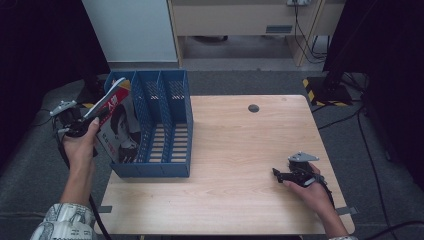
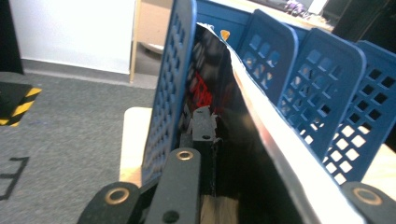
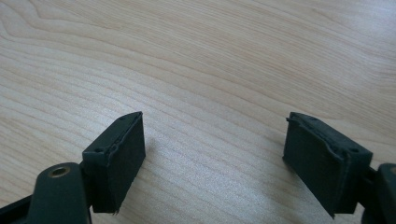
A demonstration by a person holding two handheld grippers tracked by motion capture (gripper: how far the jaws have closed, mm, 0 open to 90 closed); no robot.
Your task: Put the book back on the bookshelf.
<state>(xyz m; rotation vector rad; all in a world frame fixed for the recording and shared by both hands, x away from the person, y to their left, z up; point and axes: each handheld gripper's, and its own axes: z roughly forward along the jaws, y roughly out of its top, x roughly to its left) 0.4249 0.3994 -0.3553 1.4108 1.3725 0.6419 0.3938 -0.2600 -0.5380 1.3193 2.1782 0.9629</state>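
The left gripper (image 1: pixel 82 125) clamped the magazine (image 1: pixel 119 125), inserting it into the file rack's (image 1: pixel 165 125) leftmost slot; next, lower and release. The right gripper (image 3: pixel 212 154) rested with jaws apart, right of the rack.

The magazine (image 1: pixel 117 125) cover bears large white characters on a red band, too blurred to read.

A: What can't be made out in the high view?

B: The lower part of the magazine (image 1: pixel 118 125) is hidden behind the left wall of the blue file rack (image 1: pixel 165 170). The left gripper (image 1: pixel 82 122) is mostly covered by the hand holding it.

A: And close up?

B: In the left gripper view the magazine's (image 2: pixel 280 154) cover is dark and blurred; its red print can't be read, and the bottom edge cuts it off. In the right gripper view the right gripper (image 3: pixel 212 158) is cut off at the bottom edge.
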